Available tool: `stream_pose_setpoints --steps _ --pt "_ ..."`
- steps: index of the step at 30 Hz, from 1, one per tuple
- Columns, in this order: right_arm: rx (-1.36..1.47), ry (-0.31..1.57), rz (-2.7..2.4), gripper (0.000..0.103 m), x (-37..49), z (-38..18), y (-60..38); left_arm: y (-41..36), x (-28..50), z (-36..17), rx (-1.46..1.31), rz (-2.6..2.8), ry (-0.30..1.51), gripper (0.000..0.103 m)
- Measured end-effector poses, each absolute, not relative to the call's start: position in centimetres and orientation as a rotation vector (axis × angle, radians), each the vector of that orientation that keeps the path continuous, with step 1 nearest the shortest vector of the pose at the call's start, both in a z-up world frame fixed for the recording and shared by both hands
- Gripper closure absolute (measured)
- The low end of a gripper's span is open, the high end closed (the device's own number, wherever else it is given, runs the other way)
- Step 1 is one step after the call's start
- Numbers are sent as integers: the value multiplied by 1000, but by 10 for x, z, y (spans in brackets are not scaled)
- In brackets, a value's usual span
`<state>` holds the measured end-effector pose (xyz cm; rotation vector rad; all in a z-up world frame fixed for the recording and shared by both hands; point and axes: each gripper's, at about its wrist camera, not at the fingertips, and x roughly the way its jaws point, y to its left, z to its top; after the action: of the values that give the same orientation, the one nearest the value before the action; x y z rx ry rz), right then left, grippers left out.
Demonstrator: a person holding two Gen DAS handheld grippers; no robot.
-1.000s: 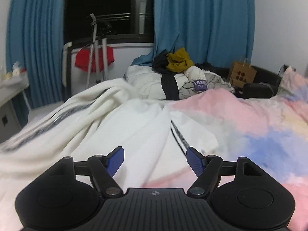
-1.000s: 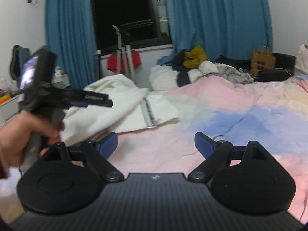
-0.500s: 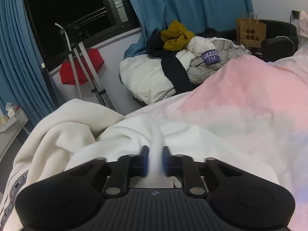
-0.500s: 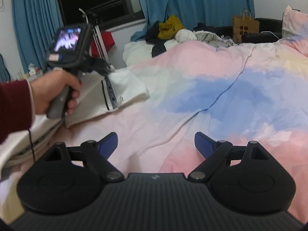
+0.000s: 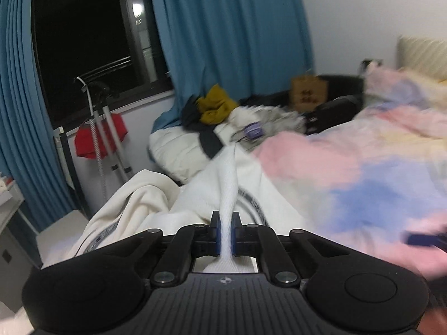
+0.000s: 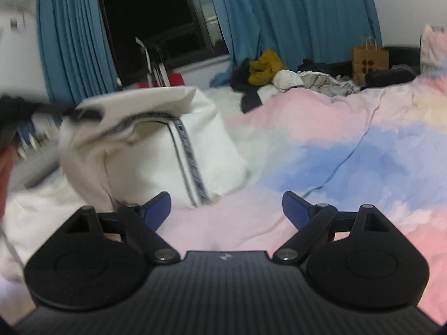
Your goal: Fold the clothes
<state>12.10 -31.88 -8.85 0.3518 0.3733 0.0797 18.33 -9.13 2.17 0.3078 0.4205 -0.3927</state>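
Note:
A white garment with a dark striped band (image 6: pixel 156 150) lies on the left side of the bed; it also shows in the left wrist view (image 5: pixel 212 192). My left gripper (image 5: pixel 225 237) is shut on a fold of the white garment and lifts it, so the cloth hangs raised in the right wrist view. The left gripper itself shows blurred at the left of that view (image 6: pixel 16 111). My right gripper (image 6: pixel 226 206) is open and empty, low over the pink part of the duvet, just right of the garment's striped edge.
The pastel pink and blue duvet (image 6: pixel 349 150) covers the bed. A pile of clothes (image 6: pixel 279 75) lies at the far end by blue curtains (image 6: pixel 293 14). A brown paper bag (image 6: pixel 370 60) and a metal rack with a red cloth (image 5: pixel 100 136) stand near the window.
My left gripper closed on the white garment and has lifted it up and to the right. My right gripper has stayed open and moved nearer the garment's striped edge.

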Motion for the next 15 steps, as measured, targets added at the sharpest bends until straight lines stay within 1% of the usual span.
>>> stream_pose_setpoints --steps 3,7,11,15 --pt "530 345 136 15 110 -82 -334 -66 122 21 235 -426 436 97" --pt "823 343 238 14 94 -85 -355 -35 61 -4 136 -412 481 97" --pt "1019 441 226 13 86 -105 -370 -4 45 -37 9 -353 547 97" --pt "1139 527 136 13 93 -126 -389 16 50 -35 -64 -335 559 96"
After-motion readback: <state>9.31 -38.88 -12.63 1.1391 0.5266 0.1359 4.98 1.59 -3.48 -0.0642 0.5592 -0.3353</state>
